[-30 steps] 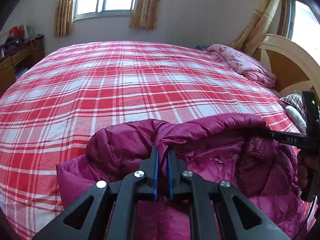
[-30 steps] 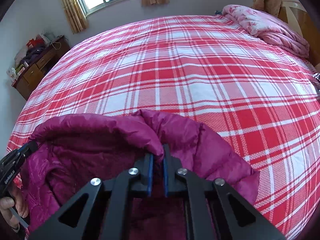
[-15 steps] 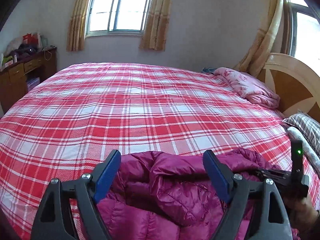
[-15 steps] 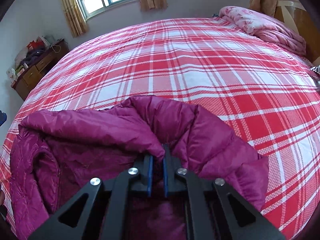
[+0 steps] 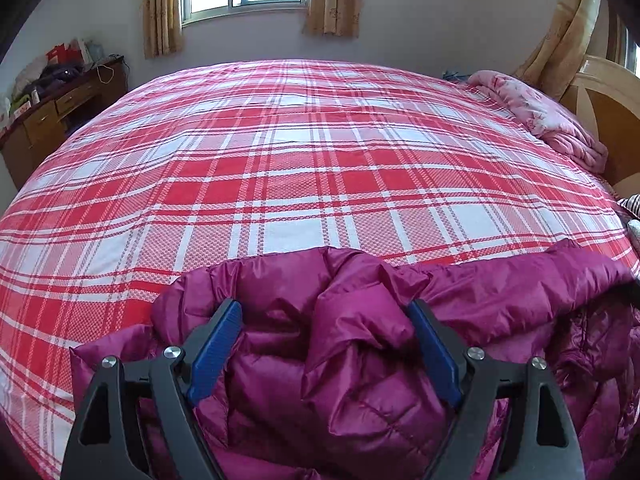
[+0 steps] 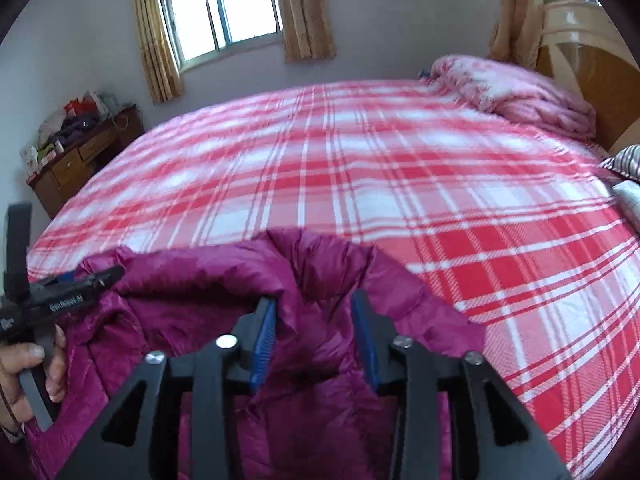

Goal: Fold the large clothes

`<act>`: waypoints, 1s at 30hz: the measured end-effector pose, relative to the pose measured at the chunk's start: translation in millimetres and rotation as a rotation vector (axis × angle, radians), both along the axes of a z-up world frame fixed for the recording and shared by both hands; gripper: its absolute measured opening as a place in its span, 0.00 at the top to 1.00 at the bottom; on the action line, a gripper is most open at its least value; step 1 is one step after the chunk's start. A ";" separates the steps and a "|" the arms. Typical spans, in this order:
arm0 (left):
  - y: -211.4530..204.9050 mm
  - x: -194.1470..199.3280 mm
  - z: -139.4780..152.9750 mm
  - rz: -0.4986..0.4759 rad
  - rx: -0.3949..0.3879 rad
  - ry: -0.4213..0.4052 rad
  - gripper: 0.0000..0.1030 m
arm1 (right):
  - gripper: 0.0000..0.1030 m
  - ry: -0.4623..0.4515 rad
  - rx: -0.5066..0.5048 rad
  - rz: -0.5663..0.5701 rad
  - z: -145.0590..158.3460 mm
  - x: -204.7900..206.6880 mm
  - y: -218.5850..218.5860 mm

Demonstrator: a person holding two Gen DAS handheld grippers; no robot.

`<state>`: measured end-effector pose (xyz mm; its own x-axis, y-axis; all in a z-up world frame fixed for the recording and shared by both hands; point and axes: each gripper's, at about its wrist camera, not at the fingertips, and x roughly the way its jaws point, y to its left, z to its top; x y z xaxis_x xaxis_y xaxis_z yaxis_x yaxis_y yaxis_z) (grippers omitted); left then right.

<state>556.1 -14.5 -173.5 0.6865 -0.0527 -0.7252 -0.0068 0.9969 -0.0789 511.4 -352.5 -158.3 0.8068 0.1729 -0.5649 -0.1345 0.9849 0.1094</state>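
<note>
While jaws just opened, jacket (image 5: 360, 360) on bed (image 5: 300, 180)

One jacket (image 5: 360, 360), two claws (image 5: 326, 344), one bed (image 5: 300, 184)

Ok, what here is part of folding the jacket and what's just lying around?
Part of the job: magenta puffer jacket; left gripper; right gripper; plaid bed.

Lying about: pink quilt; cluttered wooden dresser; striped pillow.
</note>
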 end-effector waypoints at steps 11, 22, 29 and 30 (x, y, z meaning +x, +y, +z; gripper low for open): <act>-5.4 -7.9 11.0 0.009 0.033 -0.052 0.18 | 0.62 0.179 -0.023 0.174 -4.1 65.1 69.8; -39.4 4.0 25.0 -0.074 -0.036 -0.072 0.18 | 0.64 0.214 -0.034 0.176 -45.9 56.2 58.9; -38.1 20.2 -12.8 -0.059 -0.016 0.066 0.15 | 0.64 0.204 0.016 0.175 -57.9 58.4 53.5; -42.8 21.0 -14.2 -0.062 0.013 0.072 0.14 | 0.64 0.206 0.013 0.173 -58.6 59.1 54.5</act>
<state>577.1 -57.4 -187.7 0.6282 -0.0837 -0.7735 0.0497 0.9965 -0.0675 570.5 -298.0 -216.9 0.6326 0.3064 -0.7113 -0.2741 0.9476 0.1644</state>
